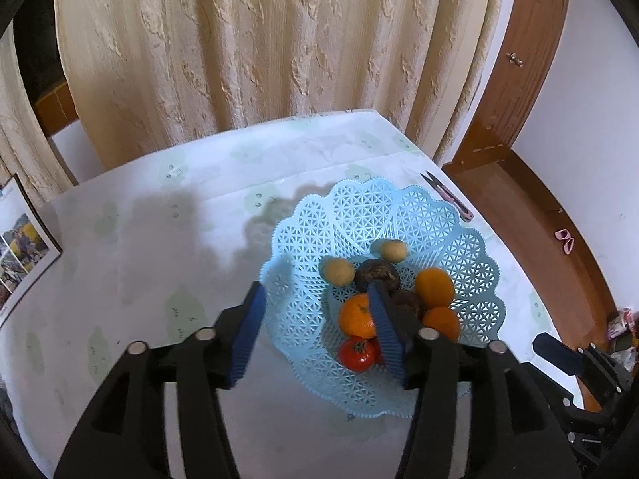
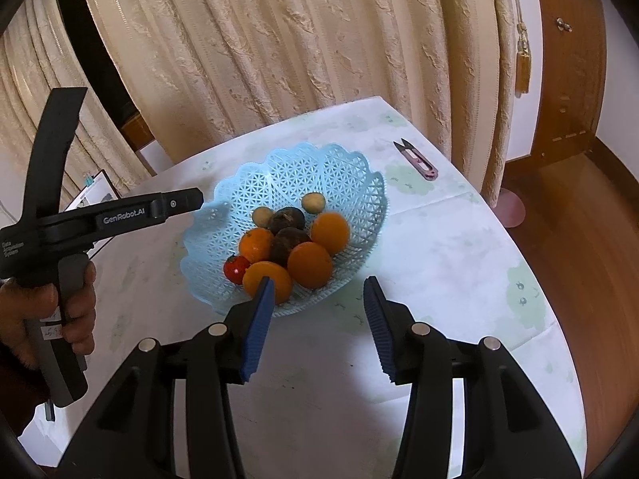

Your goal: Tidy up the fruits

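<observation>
A light blue lattice basket (image 1: 399,215) (image 2: 319,167) stands on the white tablecloth. It holds several oranges (image 2: 309,264), a red tomato (image 1: 357,353) (image 2: 235,269), two dark round fruits (image 2: 285,218) and two small tan fruits (image 2: 312,202). My left gripper (image 1: 315,289) hangs open over the basket's left side; its right finger crosses in front of an orange (image 1: 355,315) without pressing on it. In the right wrist view a hand (image 2: 76,303) holds that gripper (image 2: 187,202) at the basket's left rim. My right gripper (image 2: 318,281) is open at the near rim, with nothing between its fingers.
Pink thread snips (image 2: 417,159) (image 1: 447,195) lie beyond the basket, near the table's right edge. A framed picture (image 1: 24,251) leans at the far left. A cream curtain (image 1: 259,40) hangs behind the table; wooden floor (image 2: 579,239) lies to the right.
</observation>
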{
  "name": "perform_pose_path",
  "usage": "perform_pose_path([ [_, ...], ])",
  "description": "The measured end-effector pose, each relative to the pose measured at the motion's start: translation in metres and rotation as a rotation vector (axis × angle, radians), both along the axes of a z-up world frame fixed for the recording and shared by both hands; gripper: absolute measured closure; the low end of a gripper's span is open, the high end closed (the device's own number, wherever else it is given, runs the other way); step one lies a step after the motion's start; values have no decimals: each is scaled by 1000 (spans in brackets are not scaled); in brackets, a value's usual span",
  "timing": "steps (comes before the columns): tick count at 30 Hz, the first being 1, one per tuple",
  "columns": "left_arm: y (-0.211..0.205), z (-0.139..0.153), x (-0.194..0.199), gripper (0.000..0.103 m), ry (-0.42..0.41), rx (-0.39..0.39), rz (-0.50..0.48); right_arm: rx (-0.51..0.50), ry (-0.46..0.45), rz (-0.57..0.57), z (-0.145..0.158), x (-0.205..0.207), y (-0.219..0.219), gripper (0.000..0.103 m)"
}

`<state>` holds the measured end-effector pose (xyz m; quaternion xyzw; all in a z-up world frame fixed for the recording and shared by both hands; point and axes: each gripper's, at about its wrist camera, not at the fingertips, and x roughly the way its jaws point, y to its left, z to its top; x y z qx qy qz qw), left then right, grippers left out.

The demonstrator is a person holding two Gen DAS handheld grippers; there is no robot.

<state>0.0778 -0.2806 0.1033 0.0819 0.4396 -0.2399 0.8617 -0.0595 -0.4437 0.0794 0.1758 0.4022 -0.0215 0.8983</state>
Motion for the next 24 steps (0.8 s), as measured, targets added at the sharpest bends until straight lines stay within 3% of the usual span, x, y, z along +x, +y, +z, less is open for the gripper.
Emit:
perform_pose_path([
  [2,0,4,-4,44,-14,6,-4,-3,-8,-1,1,0,1,43],
  [7,3,13,-10,34,-27,17,2,-7,-15,1,4,1,4,41],
  [10,6,19,-14,19,-37,17,14,-19,-23,-10,6,1,5,26],
  [15,8,31,-22,10,-63,26,26,-46,-32,-36,11,0,7,7],
  [24,15,48,-37,9,-104,63,58,-106,-41,-46,21,-2,15,3],
])
